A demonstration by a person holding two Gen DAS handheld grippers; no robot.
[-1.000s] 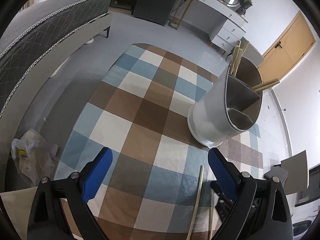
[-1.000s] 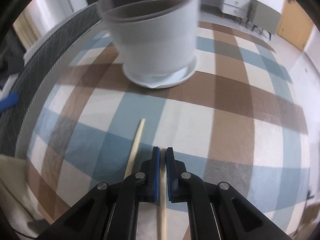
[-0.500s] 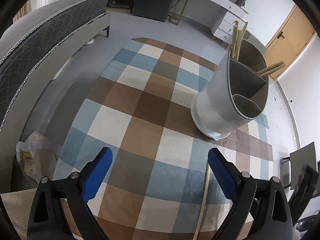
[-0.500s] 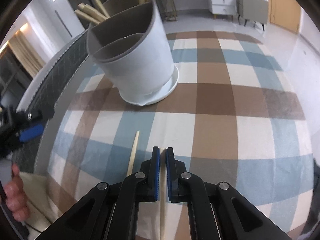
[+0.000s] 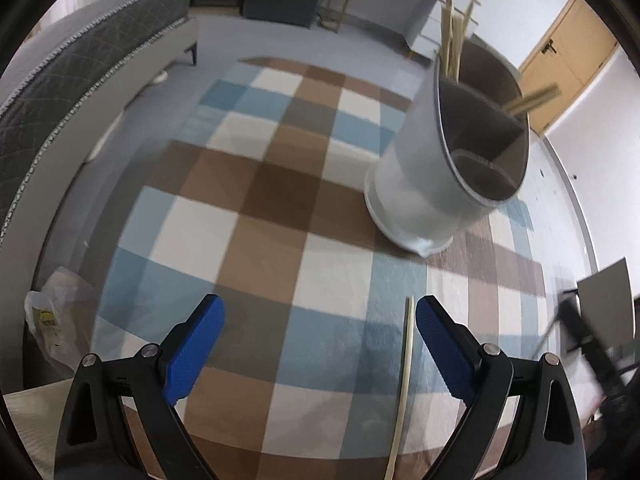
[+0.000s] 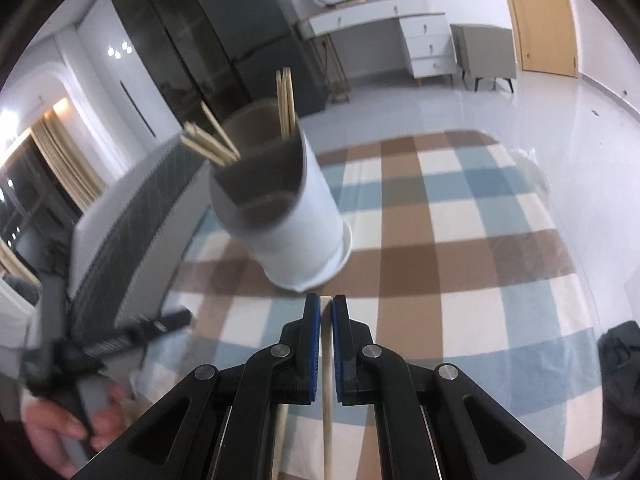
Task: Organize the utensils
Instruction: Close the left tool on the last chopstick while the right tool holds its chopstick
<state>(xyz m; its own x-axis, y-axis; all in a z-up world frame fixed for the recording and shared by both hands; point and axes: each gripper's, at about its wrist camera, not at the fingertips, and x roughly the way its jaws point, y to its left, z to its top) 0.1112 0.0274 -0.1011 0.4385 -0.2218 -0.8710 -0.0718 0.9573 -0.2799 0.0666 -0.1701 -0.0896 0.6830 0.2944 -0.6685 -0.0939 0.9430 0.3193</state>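
A white utensil holder (image 5: pixel 416 200) with grey compartments stands on the checked cloth (image 5: pixel 248 216) and has several wooden chopsticks (image 5: pixel 452 44) in its back sections. One loose chopstick (image 5: pixel 405 368) lies on the cloth just inside the right finger of my left gripper (image 5: pixel 318 340), which is open and holds nothing. In the right wrist view my right gripper (image 6: pixel 326 306) is shut on a chopstick (image 6: pixel 327 368), lifted off the cloth in front of the holder (image 6: pixel 296 236). The loose chopstick (image 6: pixel 281 436) shows under its left finger.
A grey quilted bed (image 5: pixel 80 64) runs along the left. A plastic bag (image 5: pixel 52 328) lies by the cloth's near left corner. A white desk (image 6: pixel 384 28), a dark cabinet (image 6: pixel 224 40) and a wooden door (image 6: pixel 544 16) stand at the back. A hand (image 6: pixel 60 440) grips the left tool.
My right gripper has risen off the cloth with the chopstick still pinched and now looks at the holder from higher. The left gripper has drifted a little, staying open over the loose chopstick.
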